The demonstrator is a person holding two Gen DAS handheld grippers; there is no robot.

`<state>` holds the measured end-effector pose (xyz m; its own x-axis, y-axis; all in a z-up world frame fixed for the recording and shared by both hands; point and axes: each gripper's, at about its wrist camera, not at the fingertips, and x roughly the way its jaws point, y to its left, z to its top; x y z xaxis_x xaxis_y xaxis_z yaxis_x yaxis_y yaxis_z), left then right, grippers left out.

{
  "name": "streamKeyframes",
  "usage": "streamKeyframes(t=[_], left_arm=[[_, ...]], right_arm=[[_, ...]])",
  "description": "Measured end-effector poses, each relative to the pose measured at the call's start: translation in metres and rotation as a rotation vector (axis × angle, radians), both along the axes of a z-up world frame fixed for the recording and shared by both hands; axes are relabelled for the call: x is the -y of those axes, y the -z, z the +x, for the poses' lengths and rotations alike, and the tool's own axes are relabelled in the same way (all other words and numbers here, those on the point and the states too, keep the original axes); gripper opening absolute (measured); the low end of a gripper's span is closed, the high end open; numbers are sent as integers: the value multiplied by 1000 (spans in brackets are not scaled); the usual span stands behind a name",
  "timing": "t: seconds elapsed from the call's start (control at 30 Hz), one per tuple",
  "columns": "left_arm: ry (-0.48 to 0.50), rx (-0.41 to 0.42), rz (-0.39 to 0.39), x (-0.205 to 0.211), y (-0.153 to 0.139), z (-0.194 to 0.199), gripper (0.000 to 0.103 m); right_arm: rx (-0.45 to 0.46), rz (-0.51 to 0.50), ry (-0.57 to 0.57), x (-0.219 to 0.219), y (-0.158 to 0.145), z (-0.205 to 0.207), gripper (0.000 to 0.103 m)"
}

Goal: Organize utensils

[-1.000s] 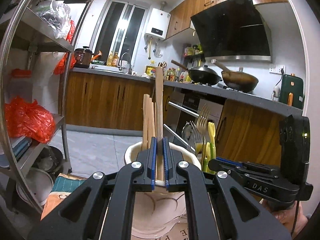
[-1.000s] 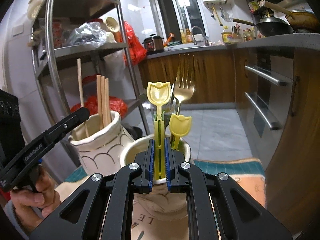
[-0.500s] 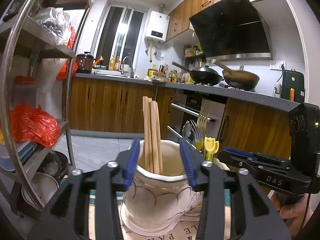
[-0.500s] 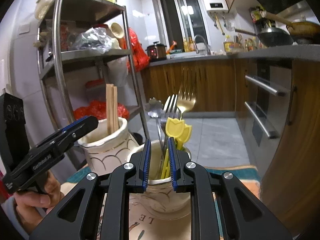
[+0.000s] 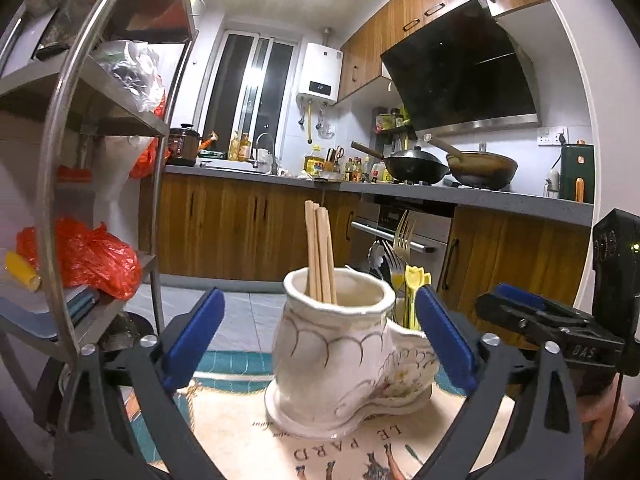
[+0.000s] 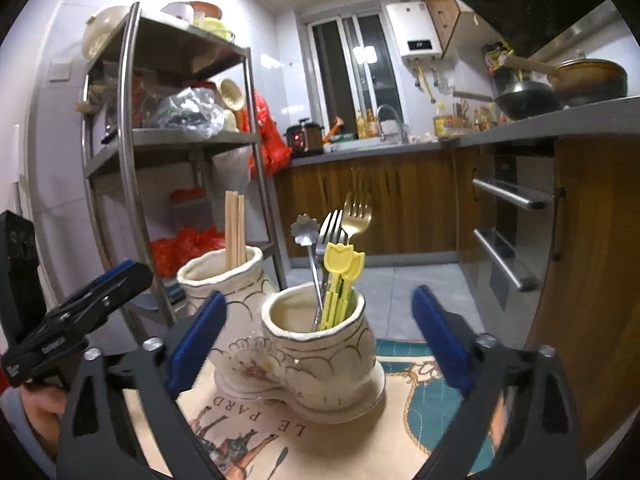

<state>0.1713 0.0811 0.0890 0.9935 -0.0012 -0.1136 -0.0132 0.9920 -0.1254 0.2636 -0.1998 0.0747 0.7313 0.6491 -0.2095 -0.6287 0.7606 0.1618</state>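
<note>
- left gripper: jaws wide, empty, straddling the holder.
- chopsticks: upright in left cup.
- forks: in right cup.
- right gripper: jaws wide, empty.

Left tool has released the chopsticks into the pot and spread wide; right tool likewise freed the yellow picks; both drawn back.
</note>
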Motion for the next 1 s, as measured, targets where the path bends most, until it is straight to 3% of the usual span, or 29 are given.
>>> streamKeyframes(t=[0.33, 0.6, 1.0], left_arm=[[-52, 7, 15, 3, 17, -25, 97], [-82, -13, -30, -3, 20, -33, 97], [-71, -13, 15, 7, 20, -33, 97]], right_arm=[[42, -41, 42, 3, 14, -25, 97], [43, -36, 81, 9, 22, -28, 98], [19, -58, 142, 10, 26, -22, 98]])
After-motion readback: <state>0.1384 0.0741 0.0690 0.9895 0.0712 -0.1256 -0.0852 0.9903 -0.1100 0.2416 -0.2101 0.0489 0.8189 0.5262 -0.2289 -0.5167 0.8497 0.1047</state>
